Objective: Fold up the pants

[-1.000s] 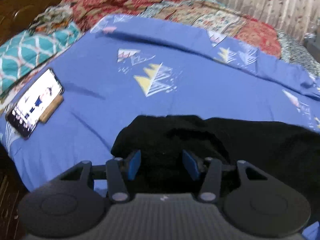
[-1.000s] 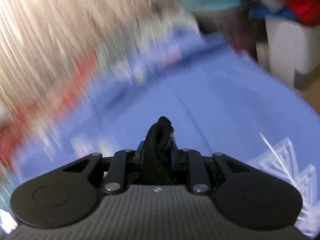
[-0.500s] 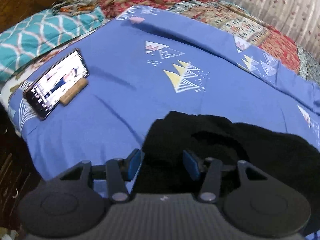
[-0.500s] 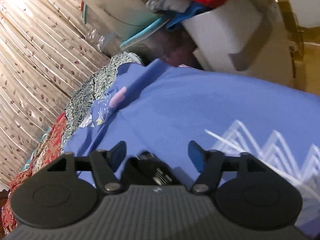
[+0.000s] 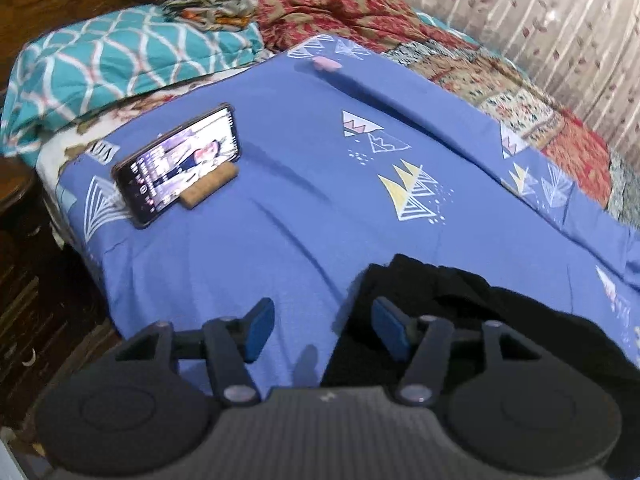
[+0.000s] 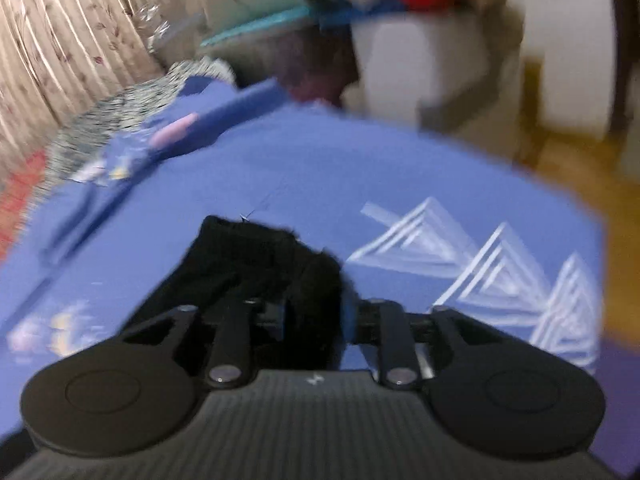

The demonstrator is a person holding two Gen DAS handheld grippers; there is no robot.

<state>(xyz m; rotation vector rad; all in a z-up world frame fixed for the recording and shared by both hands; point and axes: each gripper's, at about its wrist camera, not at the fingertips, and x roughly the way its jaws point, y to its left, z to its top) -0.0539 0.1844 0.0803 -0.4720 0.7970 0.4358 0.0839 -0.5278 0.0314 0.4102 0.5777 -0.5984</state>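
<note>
The black pants lie on the blue bedsheet, stretching from the lower middle to the right of the left wrist view. My left gripper is open and empty; its right fingertip is over the pants' edge, its left one over bare sheet. In the blurred right wrist view, one end of the black pants lies on the sheet just ahead of my right gripper. Its jaws stand apart with black cloth lying between them, not pinched.
A lit phone leans on a small wooden stand at the left of the bed. A teal pillow and red patterned blankets lie at the head. A curtain runs along the far side. White furniture with clothes stands beyond the bed's foot.
My right gripper opened and let go of the black cloth, which now lies on the sheet. My left gripper stayed open and shifted left, off the pants' end.
</note>
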